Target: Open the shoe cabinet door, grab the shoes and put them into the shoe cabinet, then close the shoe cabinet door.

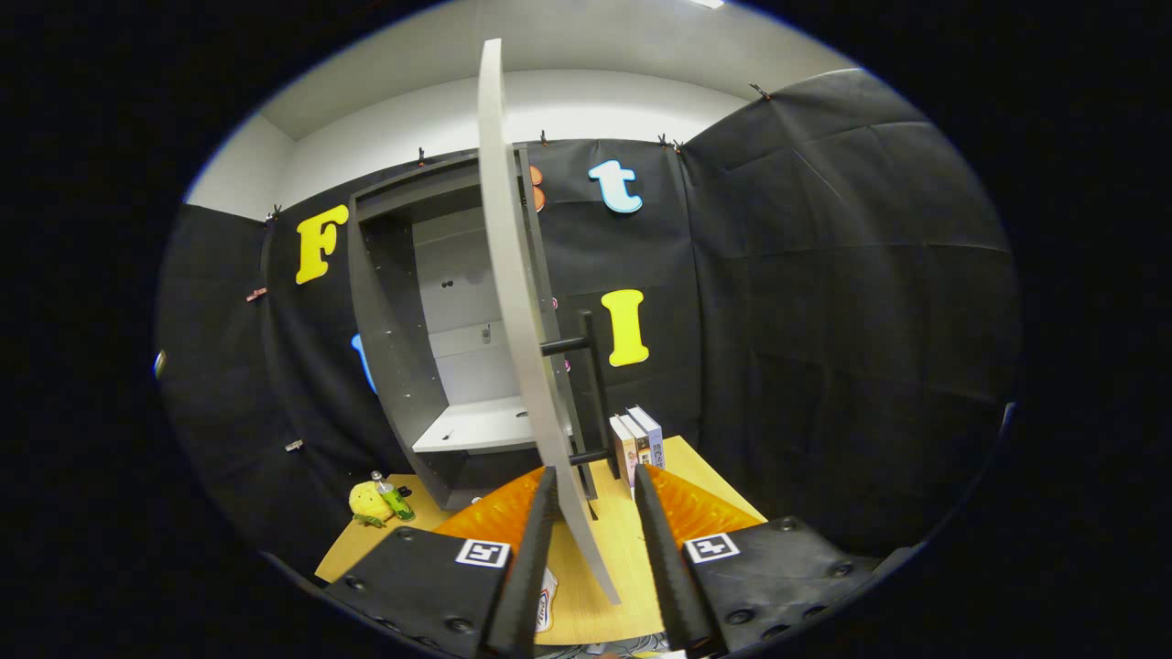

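As the shoe cabinet door [513, 302] stands open edge-on, its lower edge passing between the parted fingers of the gripper [595, 531], which grip nothing, I would back off without knocking it. The cabinet [394, 366] is beyond; I see no shoes.

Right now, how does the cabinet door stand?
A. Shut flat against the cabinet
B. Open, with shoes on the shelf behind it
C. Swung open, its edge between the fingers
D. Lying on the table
C: the door stands swung out from the cabinet, its lower edge between the open gripper fingers; the shelf is bare.
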`<action>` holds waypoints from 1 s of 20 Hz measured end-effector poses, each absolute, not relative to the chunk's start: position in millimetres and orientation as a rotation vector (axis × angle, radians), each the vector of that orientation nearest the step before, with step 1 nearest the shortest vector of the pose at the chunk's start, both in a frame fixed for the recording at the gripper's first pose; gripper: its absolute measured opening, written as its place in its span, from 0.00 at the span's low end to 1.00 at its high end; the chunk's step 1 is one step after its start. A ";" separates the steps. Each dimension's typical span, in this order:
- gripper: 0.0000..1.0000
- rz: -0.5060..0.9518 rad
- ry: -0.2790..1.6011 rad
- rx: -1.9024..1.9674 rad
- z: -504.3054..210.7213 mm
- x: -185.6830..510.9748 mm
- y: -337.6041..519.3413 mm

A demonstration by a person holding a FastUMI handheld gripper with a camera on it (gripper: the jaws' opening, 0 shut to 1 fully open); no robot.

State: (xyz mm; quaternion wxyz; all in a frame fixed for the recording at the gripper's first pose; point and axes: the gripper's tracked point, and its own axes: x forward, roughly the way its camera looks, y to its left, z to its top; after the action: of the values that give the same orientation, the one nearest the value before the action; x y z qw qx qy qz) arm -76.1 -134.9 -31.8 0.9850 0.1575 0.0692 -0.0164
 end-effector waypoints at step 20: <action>0.99 0.227 0.603 0.220 -305.4 -82.7 70.7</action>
State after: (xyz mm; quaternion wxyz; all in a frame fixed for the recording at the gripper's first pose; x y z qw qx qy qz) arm -82.7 70.7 -305.4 0.9426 0.1077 0.2959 0.1111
